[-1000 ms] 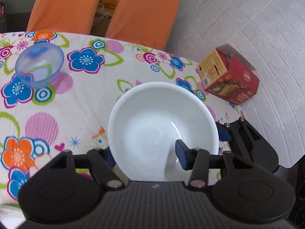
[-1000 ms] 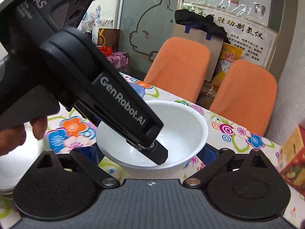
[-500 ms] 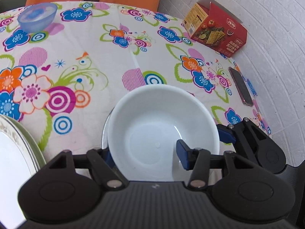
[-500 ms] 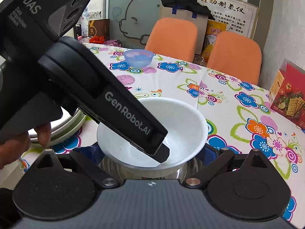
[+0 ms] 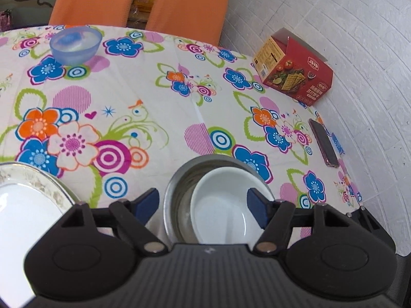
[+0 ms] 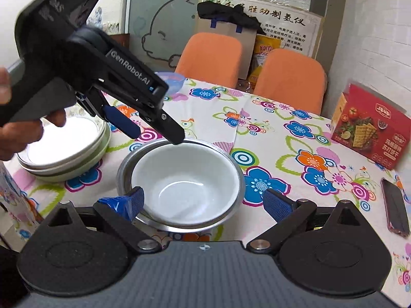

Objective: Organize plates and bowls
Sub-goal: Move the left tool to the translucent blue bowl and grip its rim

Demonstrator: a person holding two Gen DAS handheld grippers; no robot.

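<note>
**Bowls are stacking up, one small bowl is left**

Left wrist view: the white bowl [image 5: 221,205] sits inside the metal bowl [image 5: 177,187] on the desk [image 5: 167,107]. The left gripper [image 5: 204,202] is wide open over them and holds nothing. One blue pad [image 5: 147,202] is on each side of the bowls, and I cannot tell if they touch. A plate stack [image 5: 33,200] lies to the left. A little blue bowl [image 5: 74,43] stands alone far across the desk, near the orange chairs [image 5: 185,7]. A red cracker box [image 5: 295,77] and a phone [image 5: 323,141] lie on the right side.

Right wrist view: the white bowl [image 6: 185,177] rests snug in the metal bowl [image 6: 236,205]. The right gripper [image 6: 203,202] is wide open too, with empty pads on both sides of the bowls. The left gripper [image 6: 156,131] hangs above the far rim, open, held by a hand [image 6: 15,128]. The plate stack [image 6: 64,154] sits to the left, just beside the bowls.

I think the plates are done and two bowls are nested. The little blue bowl looks like the last thing to bring over.
</note>
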